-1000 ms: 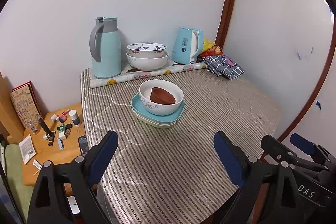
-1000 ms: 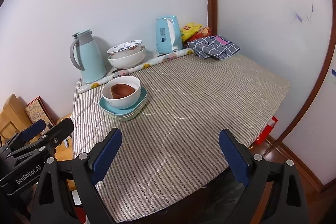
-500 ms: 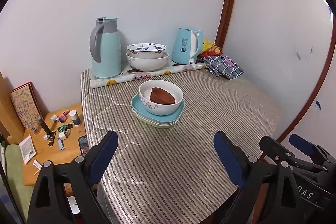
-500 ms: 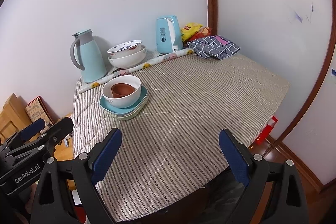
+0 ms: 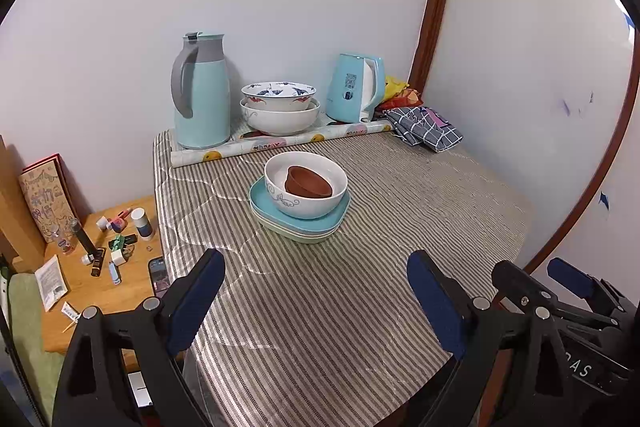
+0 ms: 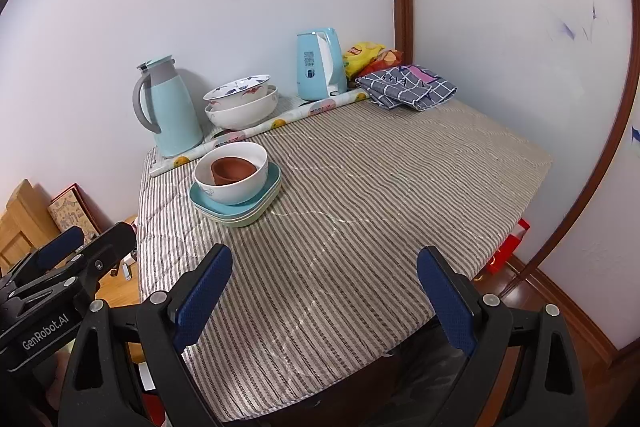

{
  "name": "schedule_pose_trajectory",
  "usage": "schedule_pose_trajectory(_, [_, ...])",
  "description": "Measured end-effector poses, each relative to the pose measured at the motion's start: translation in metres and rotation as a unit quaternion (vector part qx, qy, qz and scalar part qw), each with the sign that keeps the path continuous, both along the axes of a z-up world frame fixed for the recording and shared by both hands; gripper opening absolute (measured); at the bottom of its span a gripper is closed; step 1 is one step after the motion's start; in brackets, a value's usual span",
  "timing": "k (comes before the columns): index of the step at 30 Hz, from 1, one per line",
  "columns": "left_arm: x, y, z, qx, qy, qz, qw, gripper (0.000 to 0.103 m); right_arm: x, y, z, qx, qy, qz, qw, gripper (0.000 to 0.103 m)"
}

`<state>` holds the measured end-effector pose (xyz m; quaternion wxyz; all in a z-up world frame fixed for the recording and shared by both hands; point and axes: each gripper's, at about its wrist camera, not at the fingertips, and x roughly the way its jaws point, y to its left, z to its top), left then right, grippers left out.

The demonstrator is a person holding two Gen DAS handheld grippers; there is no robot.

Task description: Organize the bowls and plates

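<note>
Both tools hang over the near edge of the striped table (image 5: 400, 211), the left gripper (image 5: 316, 299) and the right gripper (image 6: 324, 291) each with its blue-padded jaws spread wide and nothing between them. Ahead of the left gripper, and ahead and to the left of the right one, sits a stack of plates (image 5: 298, 223) (blue on top) carrying a white bowl (image 5: 306, 185) with a small brown bowl (image 5: 308, 181) tilted inside it. Farther ahead, by the wall, two more nested bowls (image 5: 280, 107) stand between a thermos jug (image 5: 202, 93) and a kettle (image 5: 354, 87).
</note>
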<state>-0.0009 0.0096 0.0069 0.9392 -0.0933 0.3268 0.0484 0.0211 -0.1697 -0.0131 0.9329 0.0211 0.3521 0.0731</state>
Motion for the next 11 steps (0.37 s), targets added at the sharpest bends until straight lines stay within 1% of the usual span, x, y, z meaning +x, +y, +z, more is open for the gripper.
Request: schedule_pose_trajectory(11, [-0.0004,-0.0005,-0.0006,0.003,-0.005,0.000,1.0000,0.093,-0.0015,-0.0010,0.0004,0.005,-0.002,0.004,1.000,0.093])
